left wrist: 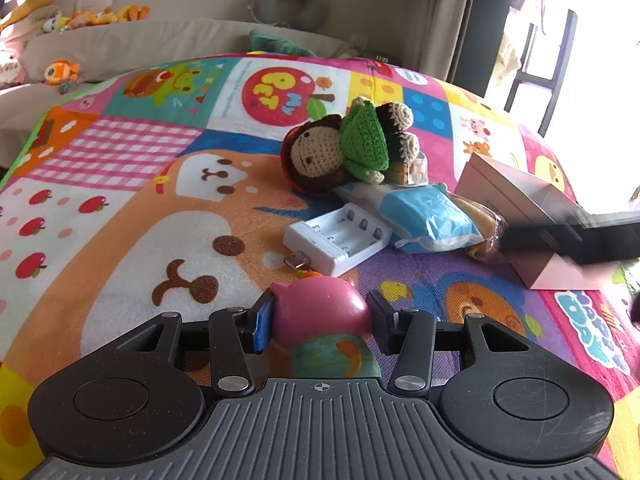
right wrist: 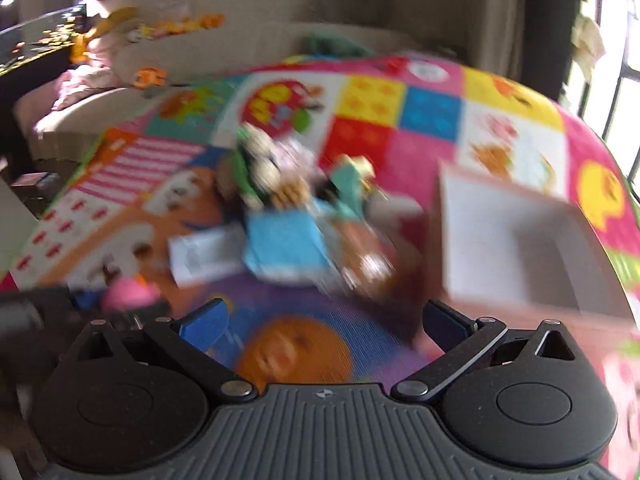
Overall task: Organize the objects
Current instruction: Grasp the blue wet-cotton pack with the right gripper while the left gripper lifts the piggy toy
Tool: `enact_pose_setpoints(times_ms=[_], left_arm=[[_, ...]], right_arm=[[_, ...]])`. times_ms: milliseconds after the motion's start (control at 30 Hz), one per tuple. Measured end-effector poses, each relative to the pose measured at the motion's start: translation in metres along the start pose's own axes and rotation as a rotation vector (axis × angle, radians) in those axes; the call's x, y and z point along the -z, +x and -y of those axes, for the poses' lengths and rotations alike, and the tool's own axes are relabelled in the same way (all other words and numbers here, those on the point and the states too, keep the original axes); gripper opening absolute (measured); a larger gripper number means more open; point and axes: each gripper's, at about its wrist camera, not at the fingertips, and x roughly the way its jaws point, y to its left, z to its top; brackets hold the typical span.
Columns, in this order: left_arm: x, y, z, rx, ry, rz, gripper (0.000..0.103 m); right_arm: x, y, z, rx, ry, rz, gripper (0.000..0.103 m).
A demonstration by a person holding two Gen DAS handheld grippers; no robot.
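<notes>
My left gripper (left wrist: 320, 320) is shut on a pink-topped toy (left wrist: 320, 312) with a green and orange body, held above the colourful play mat (left wrist: 120, 184). Beyond it lie a white battery charger (left wrist: 340, 240), a blue and white packet (left wrist: 424, 216) and a crocheted doll with a green hat (left wrist: 344, 148). An open pink box (left wrist: 516, 200) stands at the right. My right gripper (right wrist: 326, 322) is open and empty above the mat, with the open box (right wrist: 504, 248) to its right. The right wrist view is blurred. The pink toy (right wrist: 128, 294) shows at its left.
A beige sofa (left wrist: 160, 40) with plush toys runs behind the mat. A window and a curtain are at the right. A dark blurred shape (left wrist: 580, 236), the right gripper, crosses in front of the box.
</notes>
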Motion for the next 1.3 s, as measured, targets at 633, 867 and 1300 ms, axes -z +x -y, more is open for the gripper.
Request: enact_pose_setpoints(times_ms=[633,867,1300], left_arm=[[0.002,0.001,0.003,-0.008,0.005,0.001,0.052],[0.003,0.0,0.005,-0.015,0.013,-0.002,0.052],[-0.003,-0.02,0.034,-0.035,0.073,-0.019,0.051]], right_arm=[[-0.047,0.109,-0.028,-0.036,-0.069,-0.2,0.05],[-0.007,0.013,-0.014,-0.138,-0.019,-0.196,0.049],[0.087,-0.149,0.091,-0.189,0.258,0.042,0.049]])
